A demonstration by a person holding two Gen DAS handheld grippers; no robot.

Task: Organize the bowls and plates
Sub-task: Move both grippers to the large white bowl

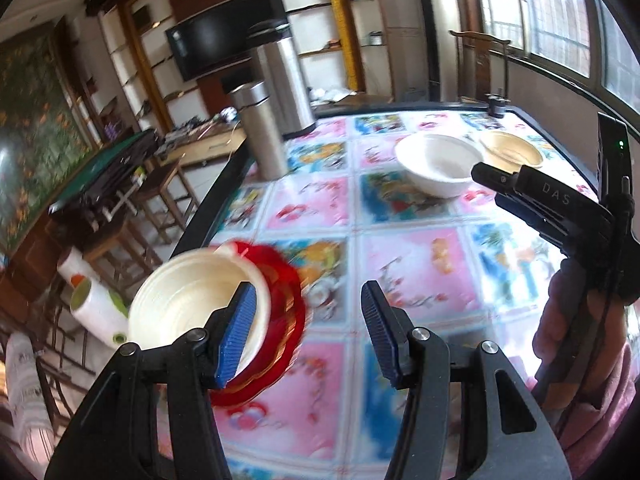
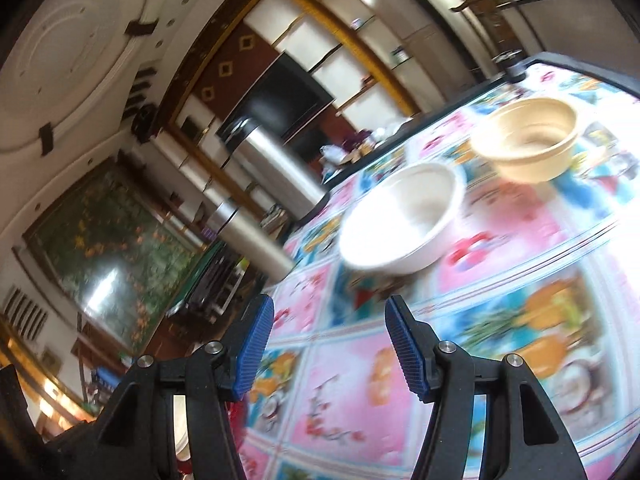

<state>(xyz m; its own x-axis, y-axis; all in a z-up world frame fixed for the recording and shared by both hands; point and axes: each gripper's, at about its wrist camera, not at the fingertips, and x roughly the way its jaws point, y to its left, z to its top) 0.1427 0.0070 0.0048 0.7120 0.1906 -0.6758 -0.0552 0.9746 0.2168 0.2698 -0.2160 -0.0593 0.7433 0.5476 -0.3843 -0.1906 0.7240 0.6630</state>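
Both tongs gaping, empty; cream bowl (image 1: 192,300) on red plate (image 1: 280,320) near table edge (image 1: 216,200).

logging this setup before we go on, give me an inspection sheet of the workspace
surface: table under a bright picture-print cloth.
job's things: cream bowl on a red plate at the near left edge; white bowl and tan bowl side by side farther off.
clutter: steel flask near the left edge; small dark object at the far edge.
grippers: left gripper open, empty; right gripper open, empty, in a hand.
cables: thin cord by the hand.
surroundings: television, shelves, steel bin, windows.
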